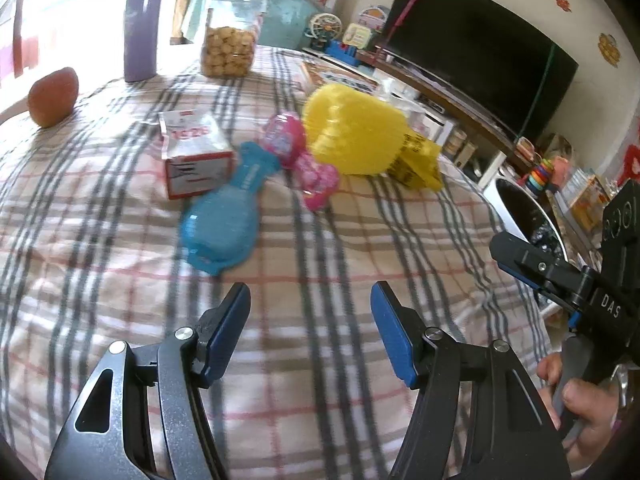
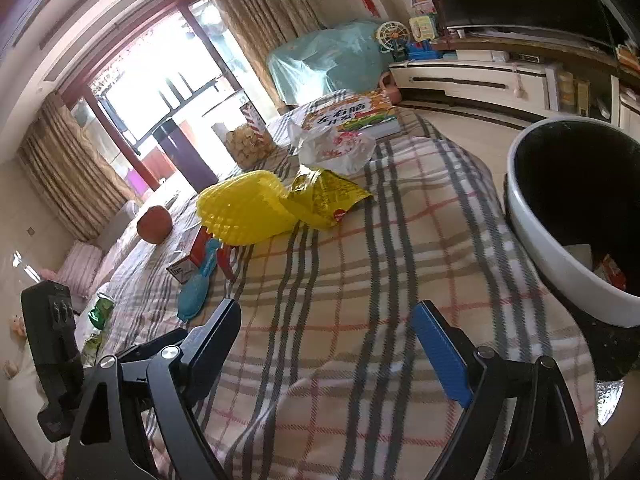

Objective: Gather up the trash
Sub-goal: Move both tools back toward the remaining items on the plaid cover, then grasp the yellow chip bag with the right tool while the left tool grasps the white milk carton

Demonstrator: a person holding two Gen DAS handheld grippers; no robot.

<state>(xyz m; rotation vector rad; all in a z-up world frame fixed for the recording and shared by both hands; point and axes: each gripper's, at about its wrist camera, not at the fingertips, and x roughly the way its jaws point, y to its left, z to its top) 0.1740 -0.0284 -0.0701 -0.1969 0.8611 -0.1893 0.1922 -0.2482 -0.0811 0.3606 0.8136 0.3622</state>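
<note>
On the plaid tablecloth [image 1: 120, 240] lie a blue plastic pack [image 1: 220, 224], a pink wrapper [image 1: 300, 160], a small red-and-white carton [image 1: 196, 156], a yellow ribbed container [image 1: 352, 128] and a yellow snack bag [image 1: 416, 160]. My left gripper [image 1: 310, 332] is open and empty, above the cloth just short of the blue pack. My right gripper [image 2: 328, 344] is open and empty over bare cloth; its body shows at the right of the left wrist view [image 1: 560, 276]. A white bin with a black liner [image 2: 576, 216] stands at the table's right edge and holds some scraps.
A purple bottle [image 1: 142, 28], a jar of snacks [image 1: 230, 36] and a reddish fruit [image 1: 52, 98] stand at the far side. A picture book [image 2: 356, 116] and a white plastic bag [image 2: 336, 148] lie at the far end. A TV [image 1: 472, 48] stands beyond the table.
</note>
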